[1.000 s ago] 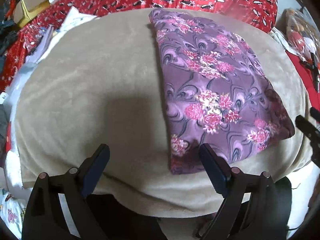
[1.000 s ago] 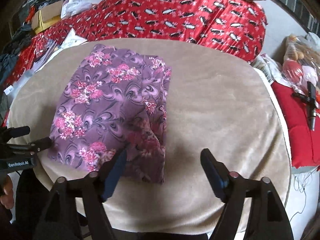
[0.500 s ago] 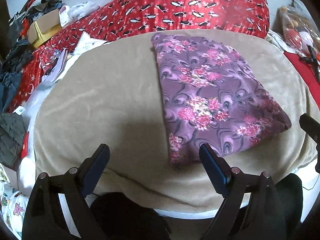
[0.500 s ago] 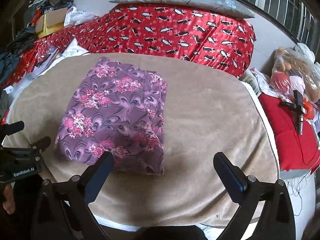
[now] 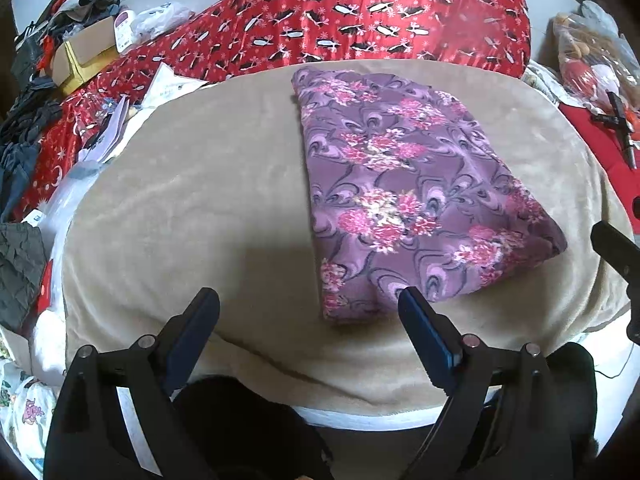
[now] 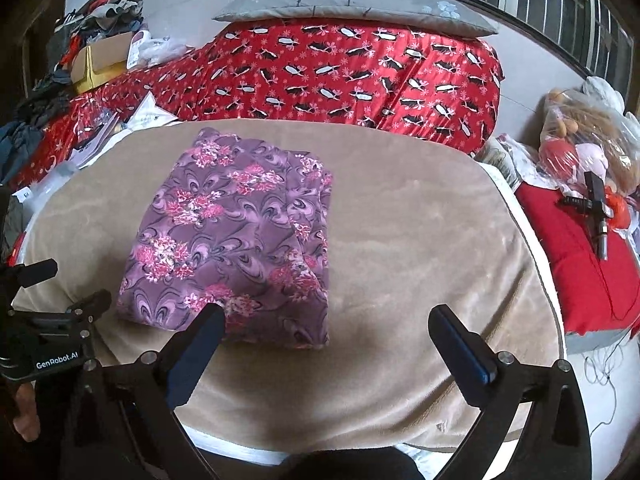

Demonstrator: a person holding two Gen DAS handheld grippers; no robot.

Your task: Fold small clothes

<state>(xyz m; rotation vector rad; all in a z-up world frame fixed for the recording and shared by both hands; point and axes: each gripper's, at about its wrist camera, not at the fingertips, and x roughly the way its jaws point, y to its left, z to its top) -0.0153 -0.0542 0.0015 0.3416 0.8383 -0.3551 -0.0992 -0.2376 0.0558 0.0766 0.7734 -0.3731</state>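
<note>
A purple garment with pink flowers [image 5: 404,192] lies folded into a flat rectangle on the beige blanket [image 5: 192,208]; it also shows in the right wrist view [image 6: 236,236]. My left gripper [image 5: 308,304] is open and empty, held above the blanket's near edge, just left of the garment's near corner. My right gripper [image 6: 324,320] is open and empty, above the near edge, just right of the garment's near corner. The left gripper shows at the left edge of the right wrist view [image 6: 52,312].
A red patterned quilt [image 6: 340,76] lies behind the blanket, with a grey cushion [image 6: 352,12] on top. Boxes, papers and clothes [image 5: 80,64] pile at the left. A red cushion with a black tool [image 6: 596,216] and bagged toys stand at the right.
Both grippers have pulled back and up from the garment, so more of the room shows. The right gripper's jaws have opened wider. The garment has stayed folded in place.
</note>
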